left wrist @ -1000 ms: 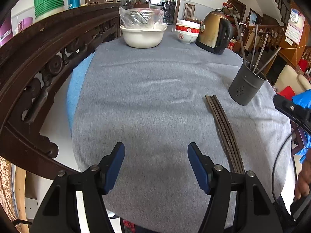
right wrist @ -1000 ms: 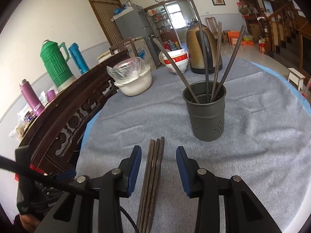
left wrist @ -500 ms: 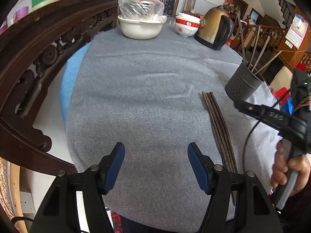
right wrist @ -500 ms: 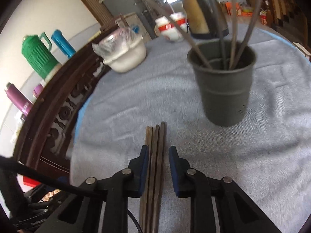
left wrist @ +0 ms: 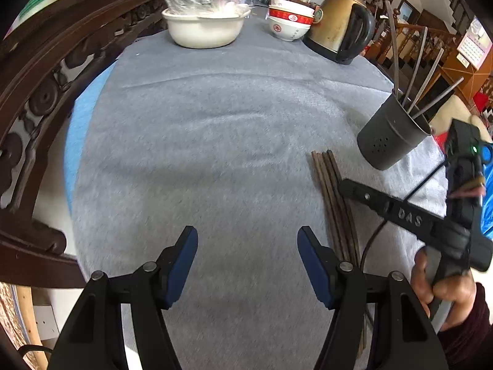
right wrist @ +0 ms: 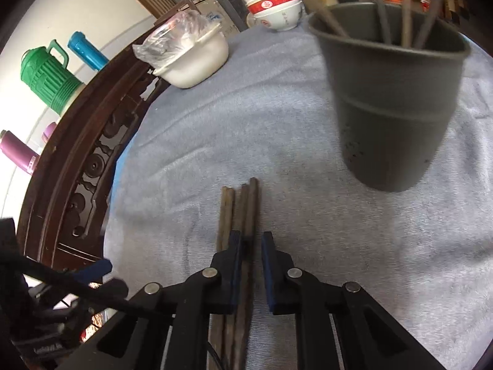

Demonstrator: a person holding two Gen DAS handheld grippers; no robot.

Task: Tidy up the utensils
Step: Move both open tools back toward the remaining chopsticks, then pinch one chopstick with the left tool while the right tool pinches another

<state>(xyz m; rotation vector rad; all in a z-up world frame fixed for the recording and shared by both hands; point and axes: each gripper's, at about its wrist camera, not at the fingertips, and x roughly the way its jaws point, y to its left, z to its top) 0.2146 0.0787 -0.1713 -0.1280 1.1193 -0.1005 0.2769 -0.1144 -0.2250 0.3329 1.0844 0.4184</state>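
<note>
Over bare grey cloth, the left gripper point(left wrist: 246, 262) stays wide open; on the surface, wooden chopsticks point(right wrist: 243, 212) lie beside the holder point(right wrist: 391, 104); the right gripper point(right wrist: 249, 273) has narrowed its jaws around one, gap remaining.

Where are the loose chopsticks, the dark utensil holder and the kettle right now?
chopsticks point(right wrist: 243, 212), right wrist view, on the shafts just ahead of the fingertips.
utensil holder point(right wrist: 391, 92), right wrist view, on its outer wall.
kettle point(left wrist: 336, 27), left wrist view, on its brass-coloured body.
</note>
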